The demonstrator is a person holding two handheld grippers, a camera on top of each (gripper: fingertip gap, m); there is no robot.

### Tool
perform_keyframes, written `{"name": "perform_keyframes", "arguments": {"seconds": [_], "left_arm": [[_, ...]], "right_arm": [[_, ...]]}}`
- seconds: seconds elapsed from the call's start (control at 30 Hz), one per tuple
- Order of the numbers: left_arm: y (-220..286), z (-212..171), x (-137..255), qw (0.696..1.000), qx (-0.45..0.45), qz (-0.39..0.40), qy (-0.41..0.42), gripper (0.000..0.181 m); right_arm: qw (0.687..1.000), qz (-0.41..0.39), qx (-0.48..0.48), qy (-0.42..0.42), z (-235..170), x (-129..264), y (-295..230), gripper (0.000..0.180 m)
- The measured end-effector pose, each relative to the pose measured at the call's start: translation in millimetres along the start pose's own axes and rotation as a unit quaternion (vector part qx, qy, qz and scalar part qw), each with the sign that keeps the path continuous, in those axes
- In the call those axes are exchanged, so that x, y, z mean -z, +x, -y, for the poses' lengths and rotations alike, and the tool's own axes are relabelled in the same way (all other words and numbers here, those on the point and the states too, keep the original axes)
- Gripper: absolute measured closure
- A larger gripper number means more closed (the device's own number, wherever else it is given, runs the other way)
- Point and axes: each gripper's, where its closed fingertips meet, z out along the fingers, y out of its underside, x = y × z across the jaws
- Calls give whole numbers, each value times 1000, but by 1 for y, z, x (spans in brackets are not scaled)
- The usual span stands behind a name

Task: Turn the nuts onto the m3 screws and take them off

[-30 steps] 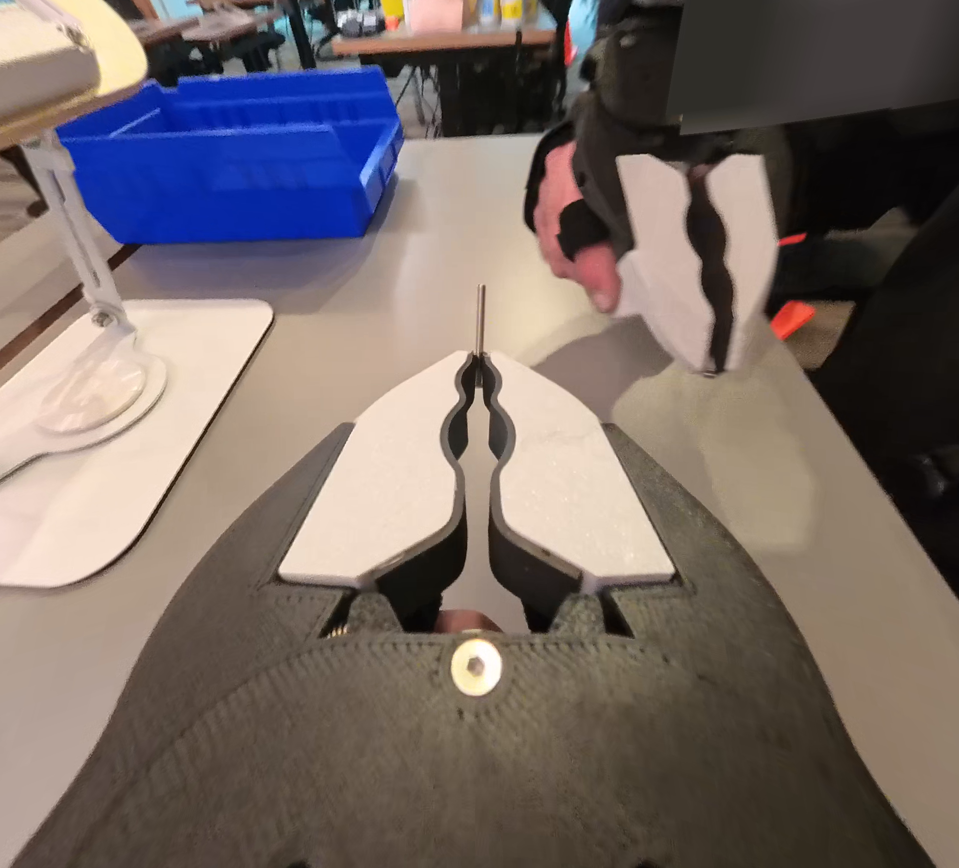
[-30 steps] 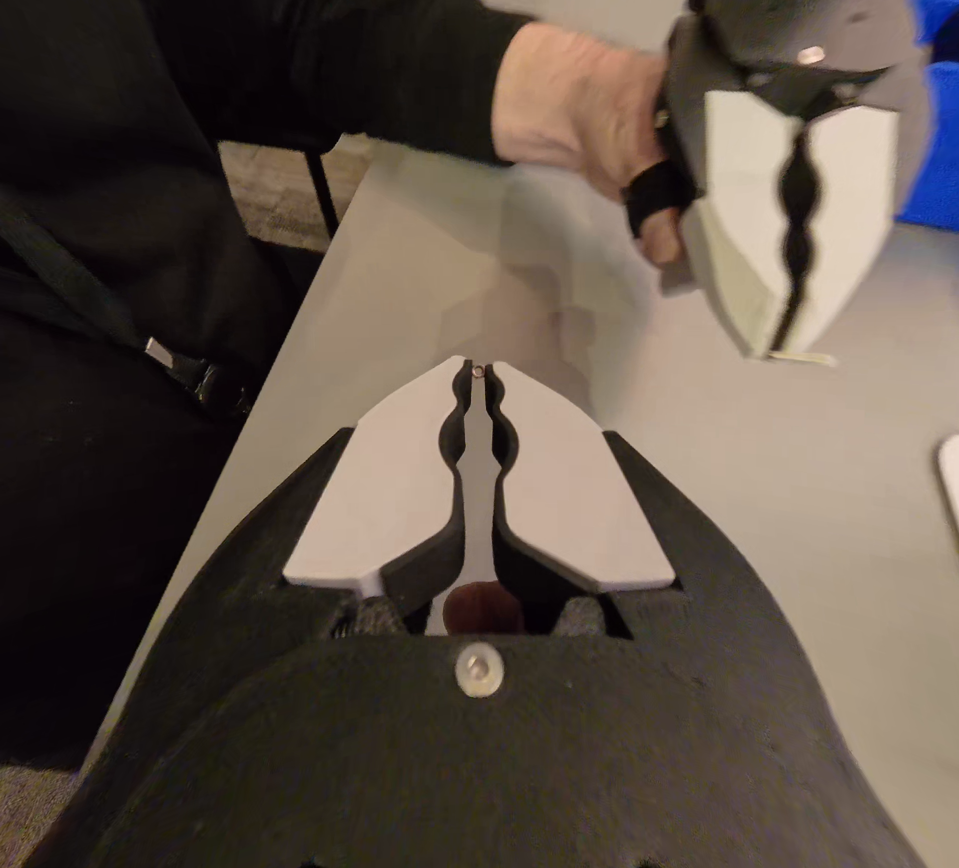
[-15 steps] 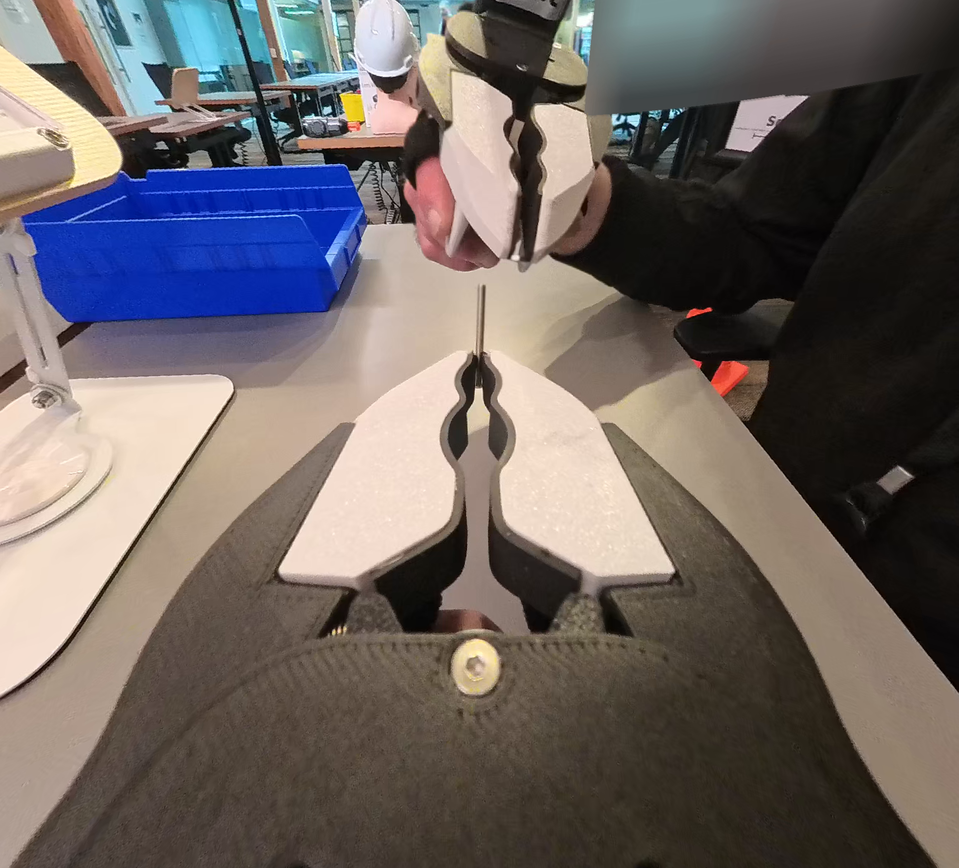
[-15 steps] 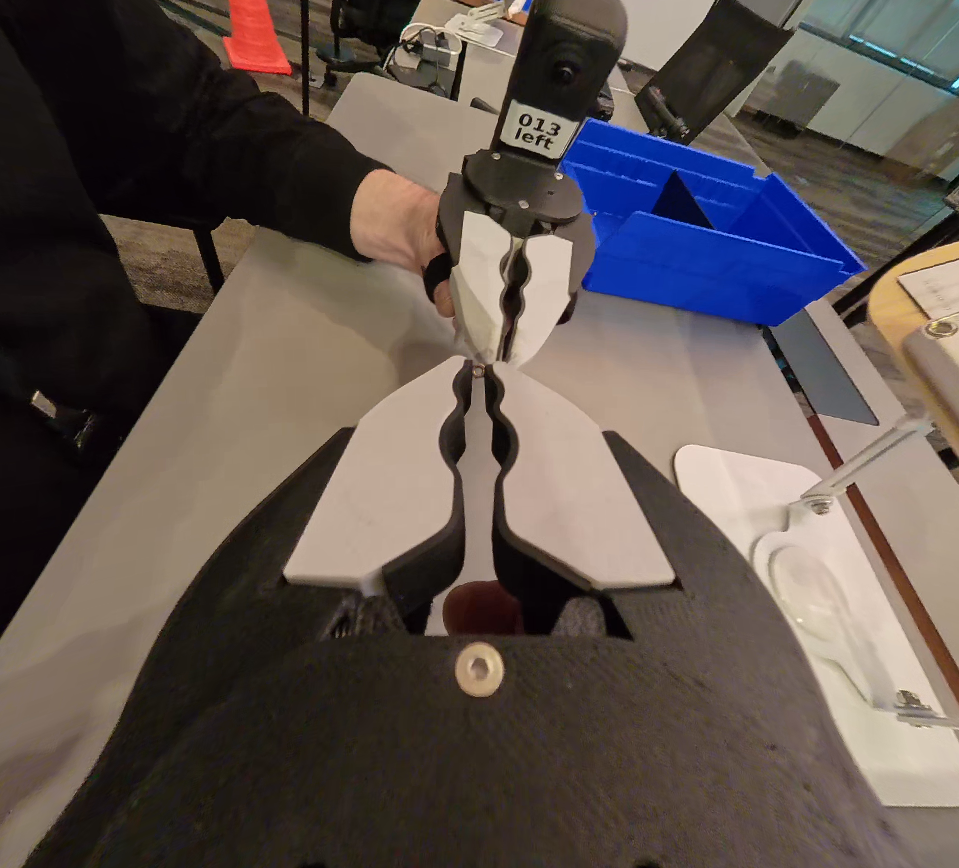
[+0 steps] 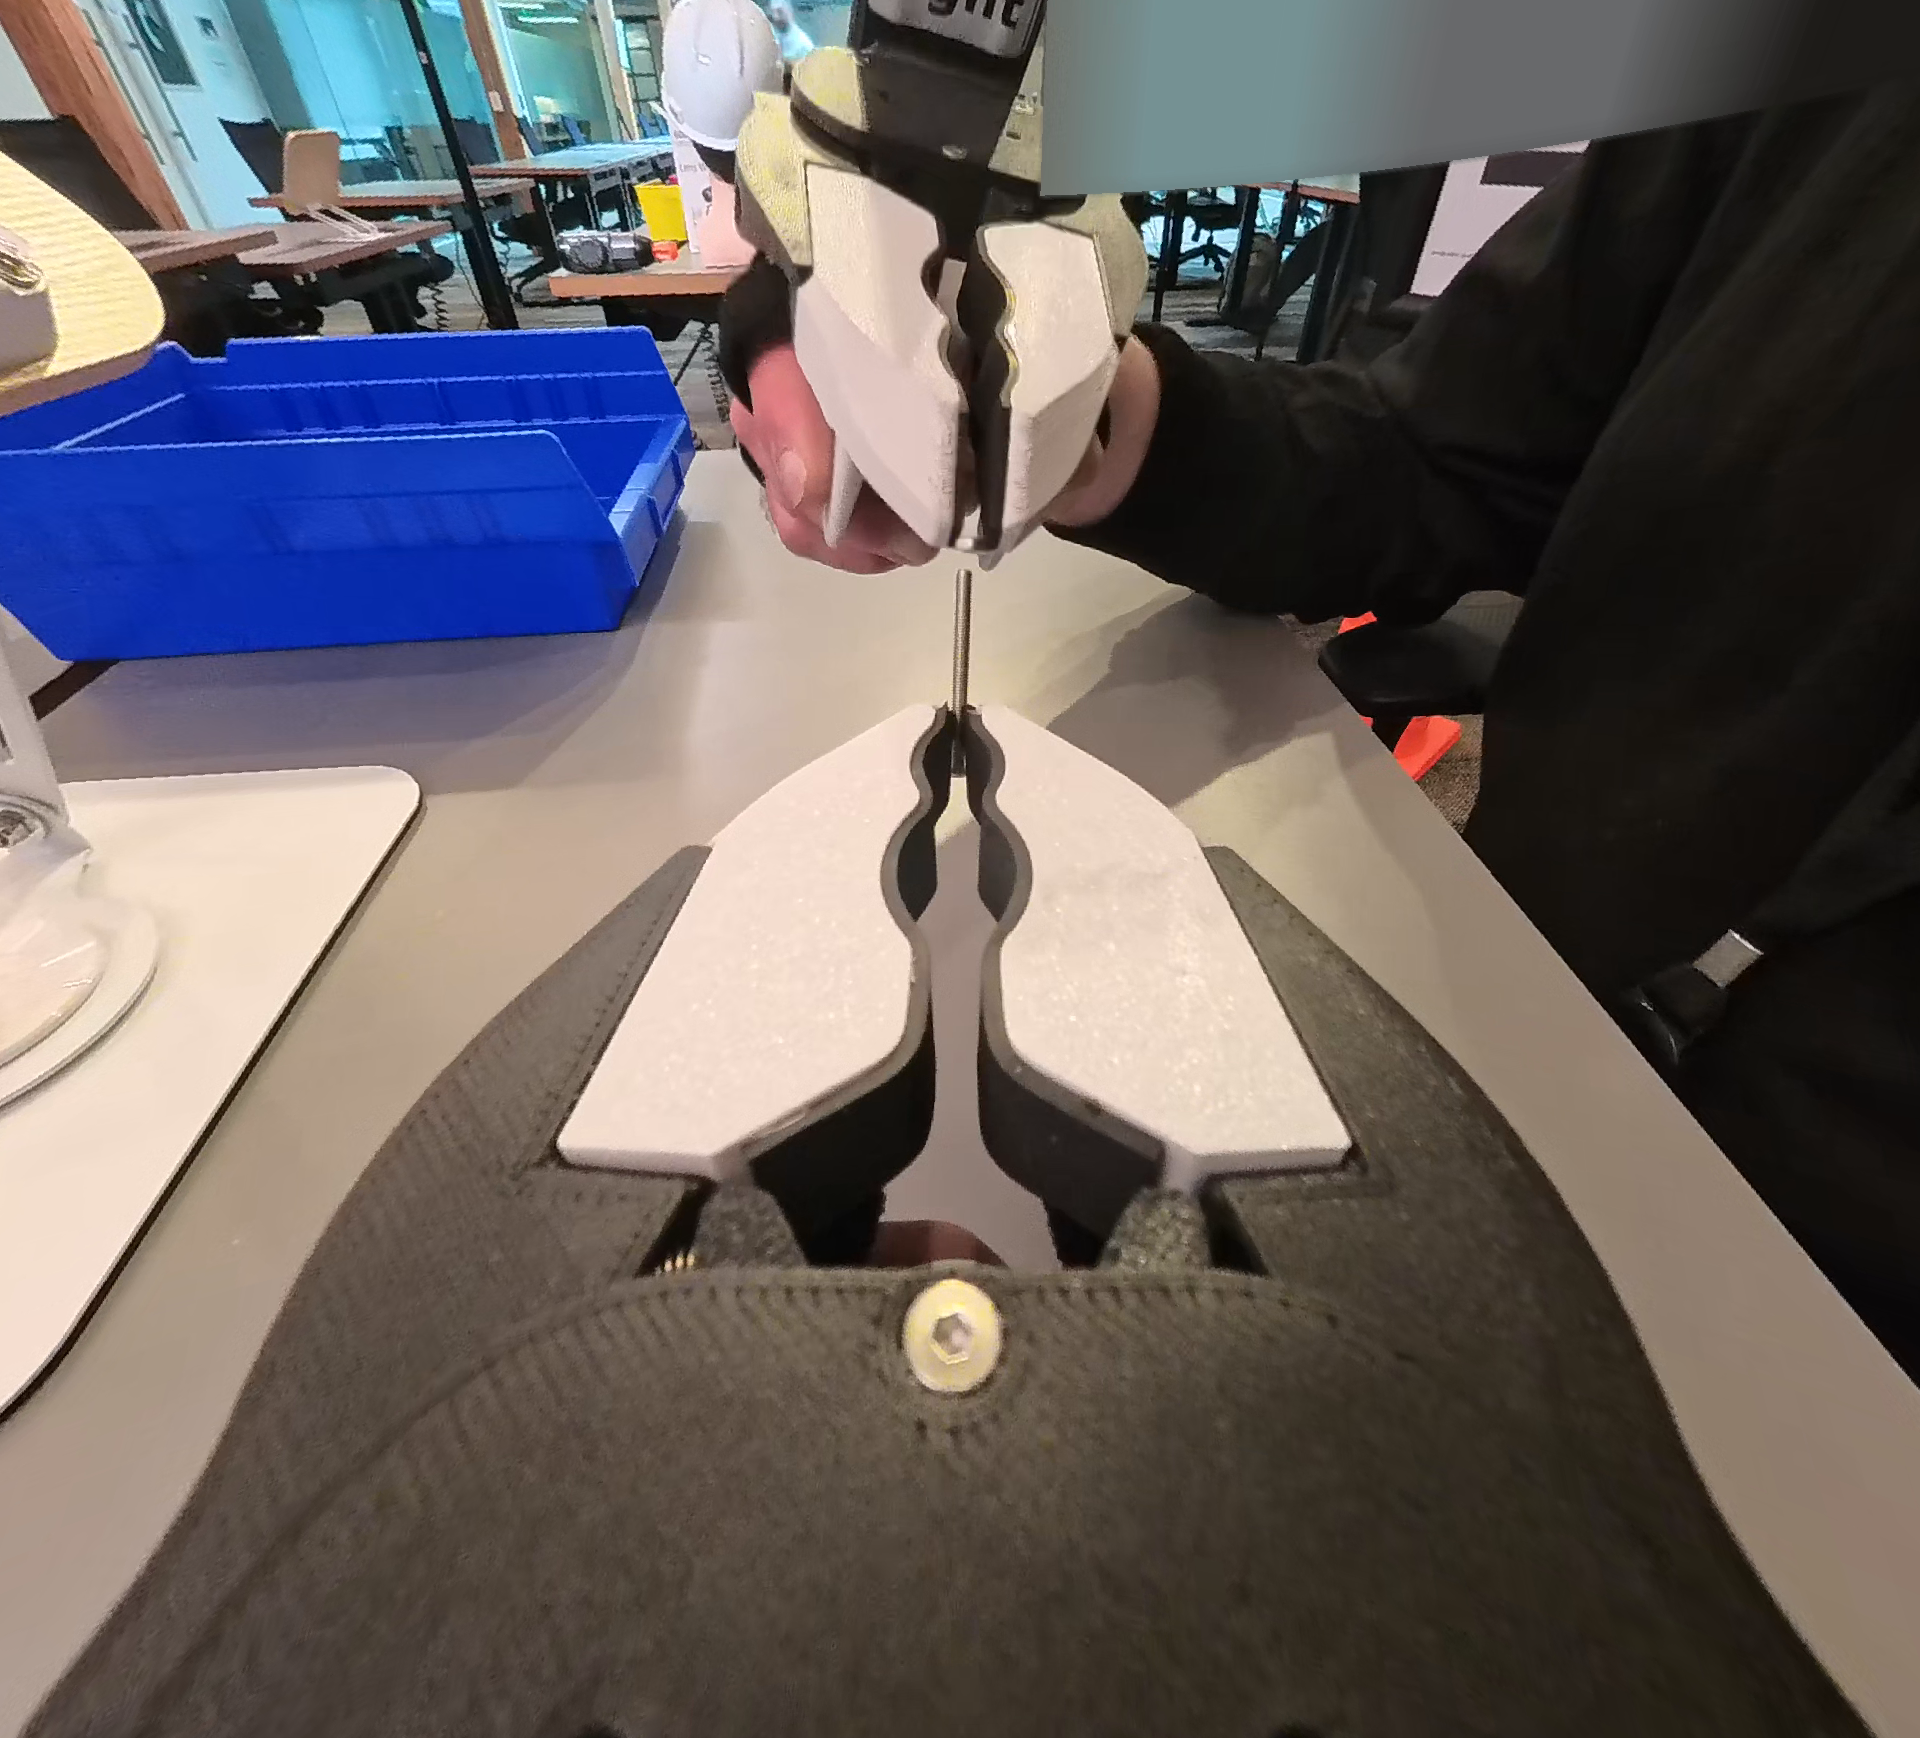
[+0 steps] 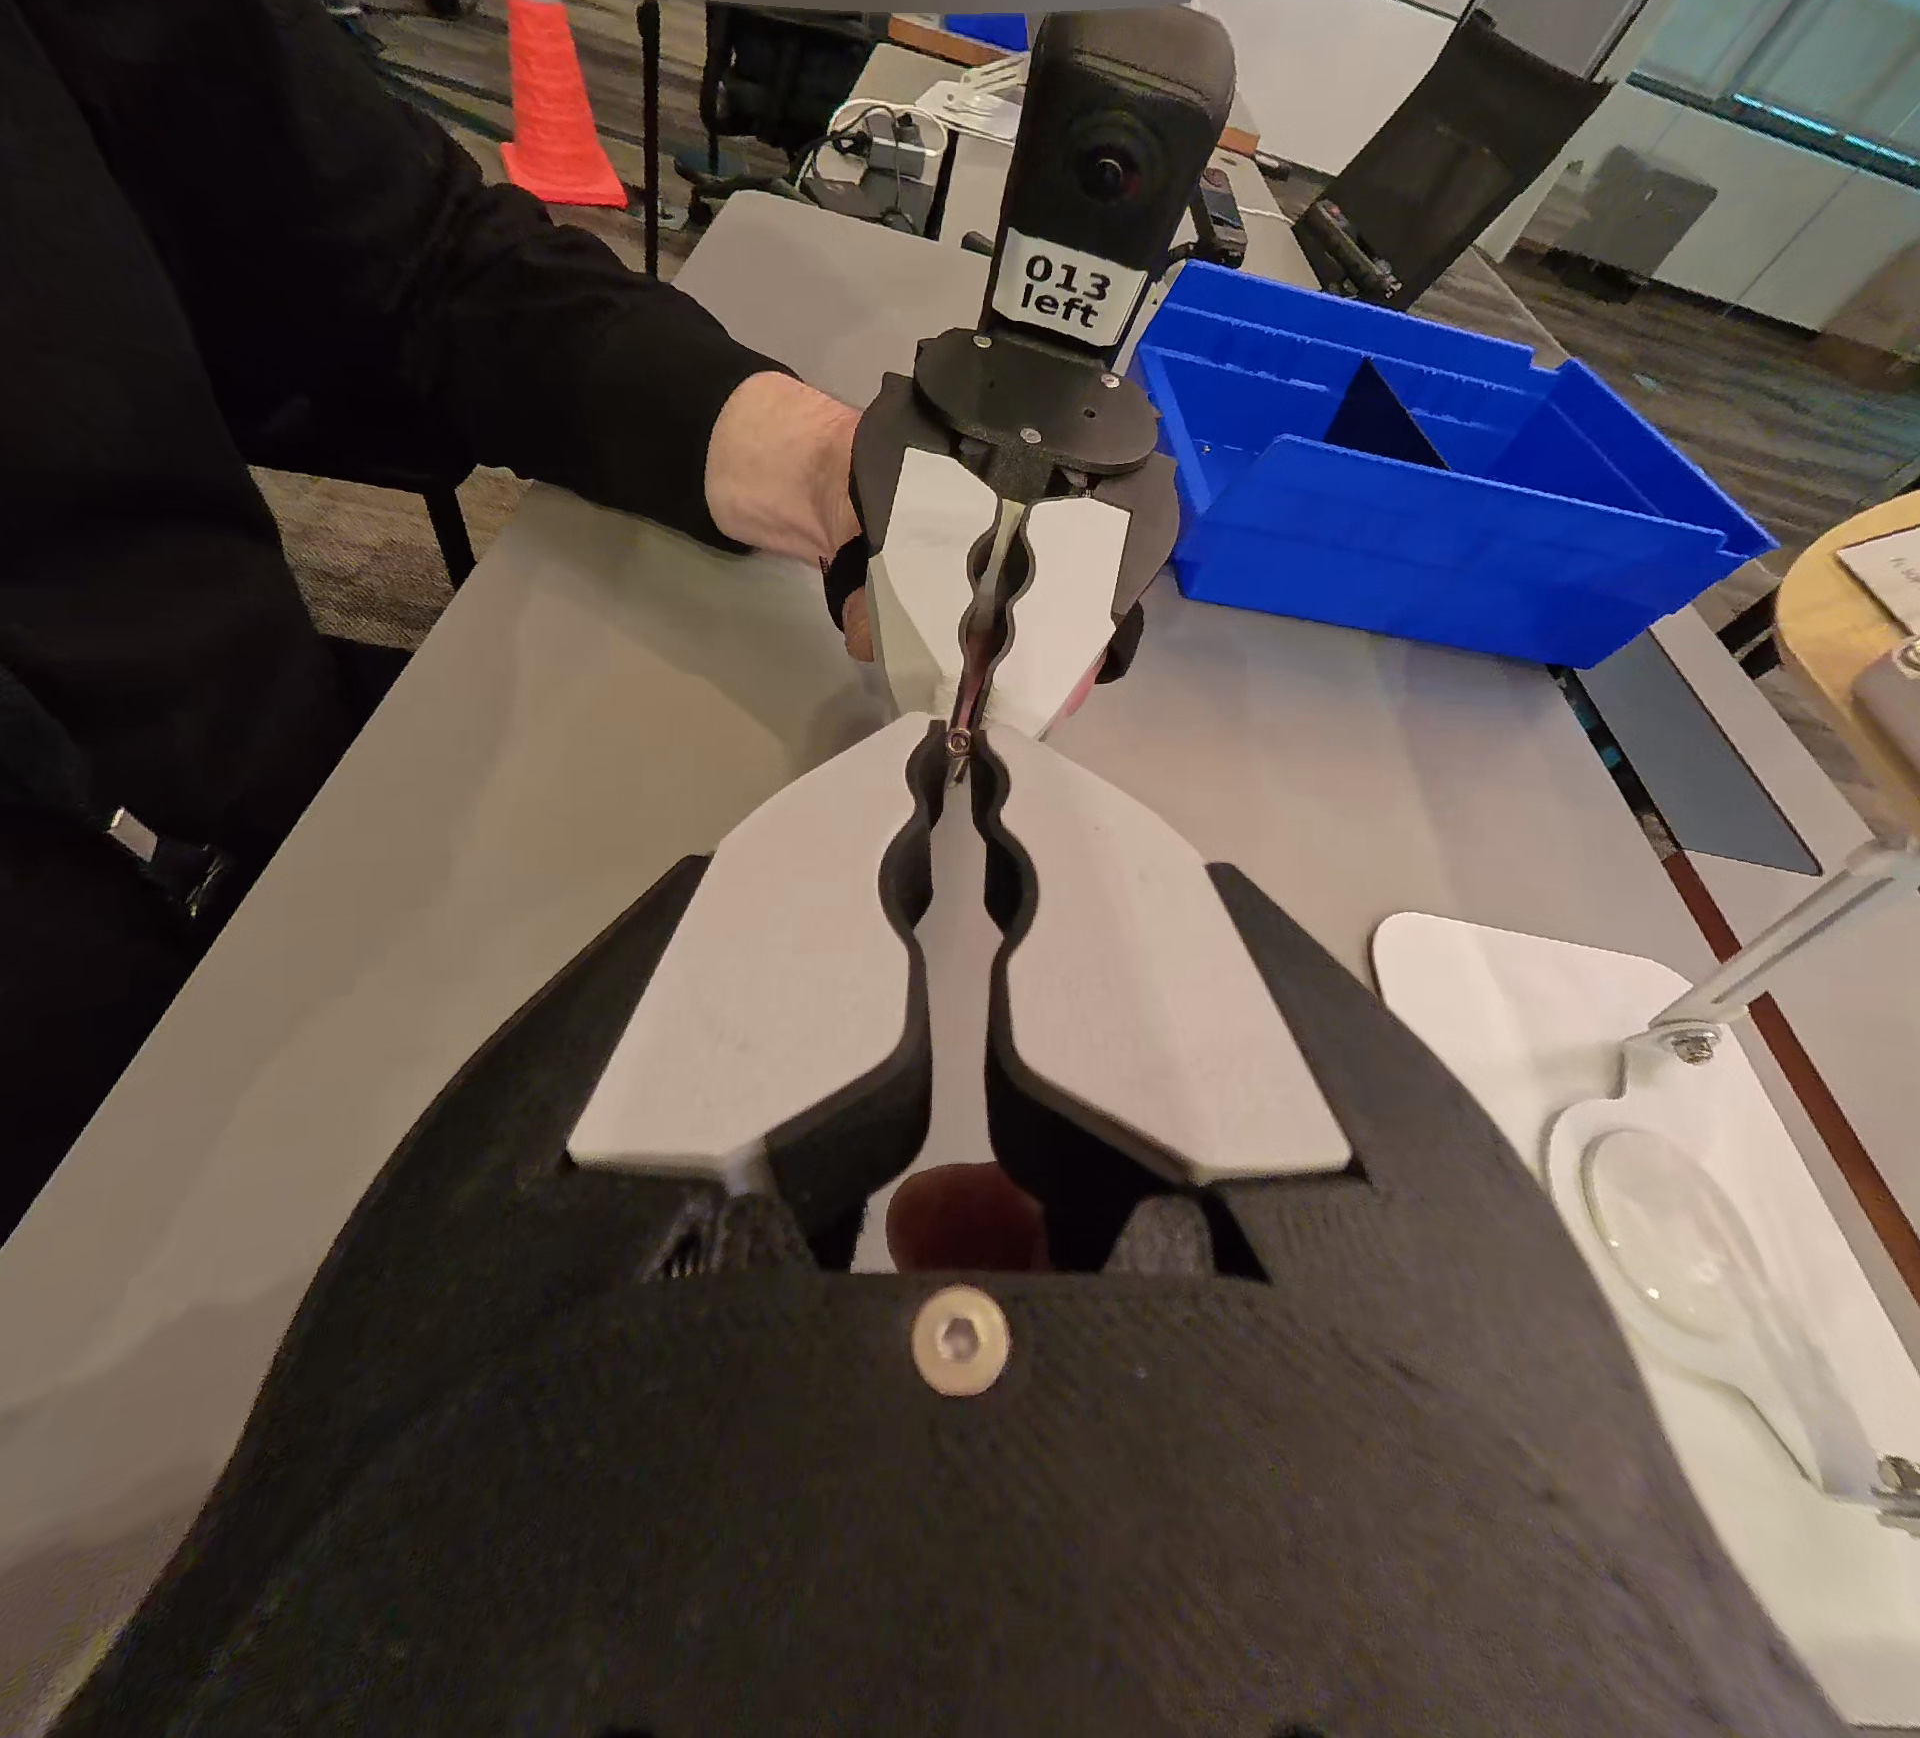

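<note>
My left gripper (image 5: 958, 720) is shut on a thin metal screw (image 5: 961, 639) whose shaft sticks out forward past the fingertips. My right gripper (image 6: 958, 736) is shut on a small metal nut (image 6: 958, 736) pinched at its tips. The two grippers face each other tip to tip above the grey table (image 5: 582, 732). In the left wrist view the right gripper (image 5: 971, 540) hangs just beyond the screw's free end, a small gap apart. In the right wrist view the left gripper (image 6: 982, 701) sits right behind the nut; the screw is barely visible there.
A blue bin (image 5: 343, 493) stands on the table beyond the grippers; it also shows in the right wrist view (image 6: 1434, 483). A white base plate with a clear stand (image 5: 156, 950) lies to one side. A person in black sleeves (image 5: 1558, 441) holds both grippers.
Both grippers swung up from pointing down at the table to face each other. The right gripper with the nut has closed in on the screw's free end.
</note>
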Motion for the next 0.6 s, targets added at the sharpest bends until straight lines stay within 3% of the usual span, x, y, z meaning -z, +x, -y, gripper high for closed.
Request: {"name": "perform_keyframes", "arguments": {"seconds": [0.6], "left_arm": [[2, -2, -3, 1000, -17, 7, -14, 180]], "right_arm": [[1000, 6, 1, -12, -4, -2, -2, 175]]}}
